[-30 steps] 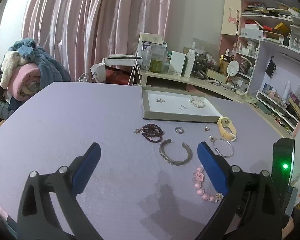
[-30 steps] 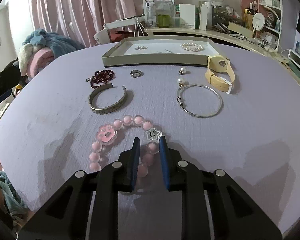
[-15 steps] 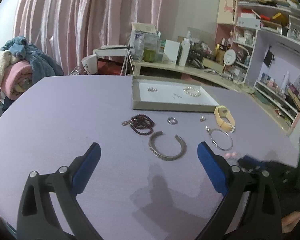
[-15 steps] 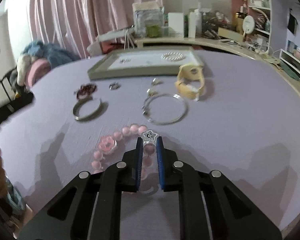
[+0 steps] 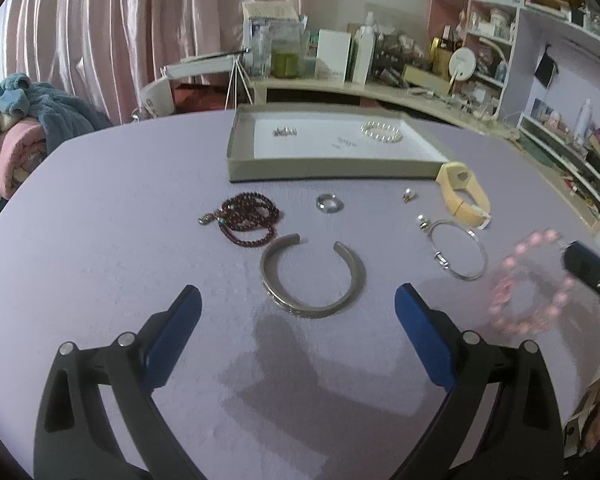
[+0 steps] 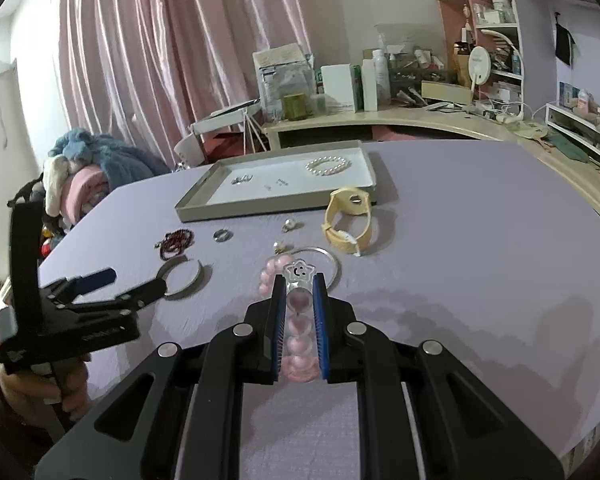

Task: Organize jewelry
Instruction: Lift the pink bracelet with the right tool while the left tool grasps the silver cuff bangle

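The right gripper (image 6: 299, 280) is clamped on the pink bead bracelet (image 6: 298, 332), lifted clear of the lilac table (image 6: 480, 240) — its star charm (image 6: 298, 273) at the fingertips; the left gripper (image 5: 298, 308) gapes wide, empty, over the silver cuff (image 5: 312, 276); beyond, the grey tray (image 5: 328, 170) holds a pearl bracelet (image 5: 381, 133).

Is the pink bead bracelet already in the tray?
No, the pink bead bracelet is clamped in the right gripper above the table, short of the tray, which holds a pearl bracelet.
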`<state>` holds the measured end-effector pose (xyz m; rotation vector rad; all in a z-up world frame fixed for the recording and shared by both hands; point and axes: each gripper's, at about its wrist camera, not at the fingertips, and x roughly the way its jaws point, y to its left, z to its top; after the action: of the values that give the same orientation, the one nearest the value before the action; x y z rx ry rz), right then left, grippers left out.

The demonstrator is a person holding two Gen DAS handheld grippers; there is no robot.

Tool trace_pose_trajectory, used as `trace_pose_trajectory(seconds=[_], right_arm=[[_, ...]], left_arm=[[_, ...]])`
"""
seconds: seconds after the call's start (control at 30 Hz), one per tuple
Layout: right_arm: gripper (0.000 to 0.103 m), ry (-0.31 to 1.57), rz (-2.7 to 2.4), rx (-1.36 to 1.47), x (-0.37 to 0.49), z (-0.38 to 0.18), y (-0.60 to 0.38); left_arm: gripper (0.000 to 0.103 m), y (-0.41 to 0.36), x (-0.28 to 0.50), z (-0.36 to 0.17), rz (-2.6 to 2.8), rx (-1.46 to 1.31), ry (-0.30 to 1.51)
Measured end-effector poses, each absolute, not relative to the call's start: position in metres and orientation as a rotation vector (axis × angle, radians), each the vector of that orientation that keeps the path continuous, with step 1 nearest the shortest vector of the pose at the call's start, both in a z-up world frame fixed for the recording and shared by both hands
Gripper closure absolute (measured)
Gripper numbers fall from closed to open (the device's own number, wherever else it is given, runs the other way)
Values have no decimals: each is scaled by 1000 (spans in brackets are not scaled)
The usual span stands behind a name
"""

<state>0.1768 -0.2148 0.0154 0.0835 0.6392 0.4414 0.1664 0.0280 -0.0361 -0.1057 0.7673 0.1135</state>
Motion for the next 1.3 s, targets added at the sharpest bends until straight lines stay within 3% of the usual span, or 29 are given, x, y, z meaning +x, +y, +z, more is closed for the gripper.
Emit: trace_pose_trajectory(seconds=[0.53,0.77,0.8,0.97,1.3], right_arm=[[89,643,450,152,184,21,-230],[89,659,464,167,185,18,-228],[89,660,466,169,185,19,-227],[89,654,482,171,185,23,-227],[89,584,497,165,184,46,-223]], left_arm=[[7,29,207,-58,157,-118,930],[25,25,213,-55,172,-91,923],[34,23,212,-54,164,-83,916],[36,28,207,-51,148,-105,909],[36,53,148,21,124,-124,679]])
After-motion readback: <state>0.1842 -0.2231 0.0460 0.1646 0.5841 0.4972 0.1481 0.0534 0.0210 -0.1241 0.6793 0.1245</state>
